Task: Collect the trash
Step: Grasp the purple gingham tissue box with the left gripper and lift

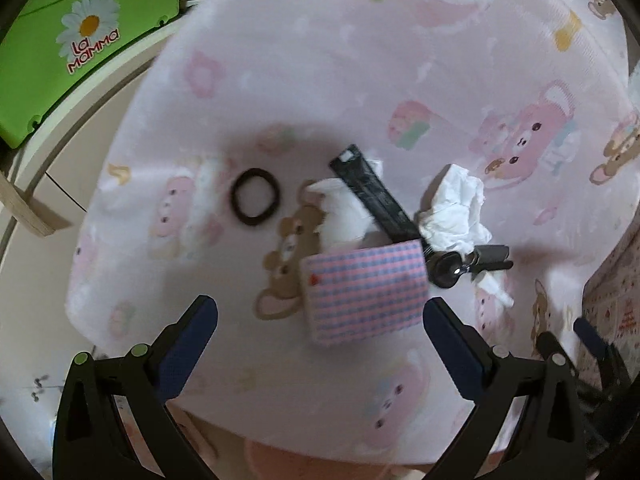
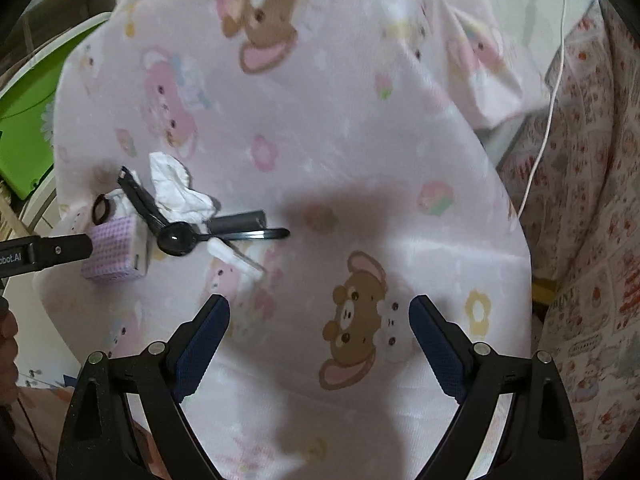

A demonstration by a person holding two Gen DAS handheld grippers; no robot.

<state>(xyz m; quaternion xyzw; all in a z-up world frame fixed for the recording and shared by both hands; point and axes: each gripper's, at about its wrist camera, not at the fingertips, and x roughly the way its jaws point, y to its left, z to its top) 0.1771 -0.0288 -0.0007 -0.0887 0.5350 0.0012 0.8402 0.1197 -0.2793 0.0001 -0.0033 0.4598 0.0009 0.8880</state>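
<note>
Pink bedsheet [image 1: 320, 60] printed with cartoon bears and rabbits fills both wrist views, and a small cluster of clutter lies on it. Crumpled white tissue [image 1: 454, 210], the trash, sits at the right of the cluster, touching a long flat black packet [image 1: 376, 194] that lies slantwise. A second wad of white tissue [image 1: 340, 212] lies partly under that packet. Just in front rests a small pink-and-blue checked box [image 1: 366, 290]. A black plastic spoon [image 1: 448, 268] lies beside the box, its handle pointing right, with a dark grey tube [image 1: 494, 254] against it and a thin white wrapped stick [image 1: 496, 290] nearby. A black elastic hair tie [image 1: 255, 197] lies apart to the left. The left gripper [image 1: 320, 340] hangs above the checked box, its blue-padded fingers spread wide and empty. The right gripper [image 2: 319, 336] hovers over bare sheet to the right of the cluster, fingers also wide apart, holding nothing. A green plastic case with a daisy logo [image 1: 80, 40] stands off the bed's left edge.
</note>
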